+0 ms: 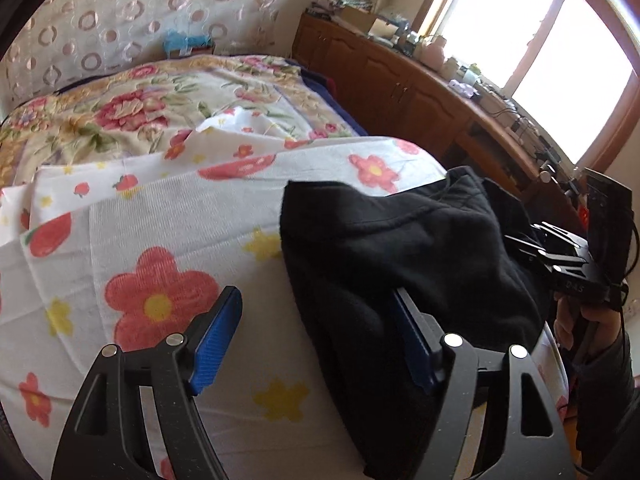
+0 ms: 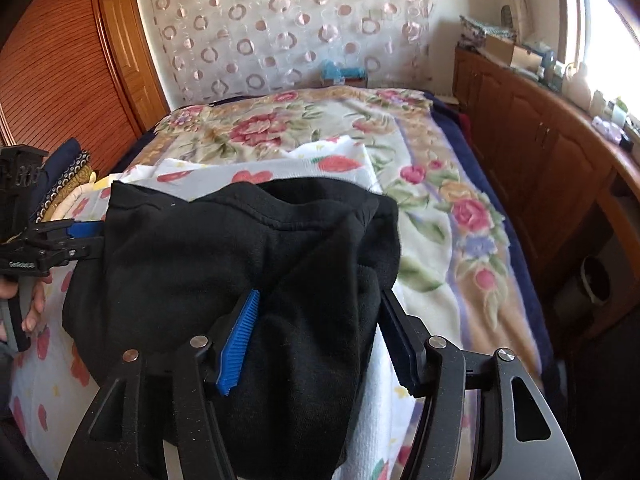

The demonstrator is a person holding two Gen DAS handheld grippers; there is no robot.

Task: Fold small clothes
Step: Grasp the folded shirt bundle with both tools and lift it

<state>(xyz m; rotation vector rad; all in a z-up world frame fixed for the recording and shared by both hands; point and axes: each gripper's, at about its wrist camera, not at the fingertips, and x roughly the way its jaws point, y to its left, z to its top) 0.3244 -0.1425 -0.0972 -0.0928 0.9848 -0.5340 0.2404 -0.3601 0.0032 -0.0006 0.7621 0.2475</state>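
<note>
A black fleece garment lies bunched on the white flowered sheet at the near end of the bed. My left gripper is open; its right finger lies against the garment's left edge, its left finger over bare sheet. In the right wrist view the garment fills the middle. My right gripper is open, with a thick fold of the garment lying between its blue pads. The left gripper also shows at the garment's left edge in the right wrist view.
A rose-patterned blanket covers the far bed. A wooden cabinet with clutter on top runs along the right under a window. Folded clothes are stacked at the left. A circle-patterned curtain hangs behind.
</note>
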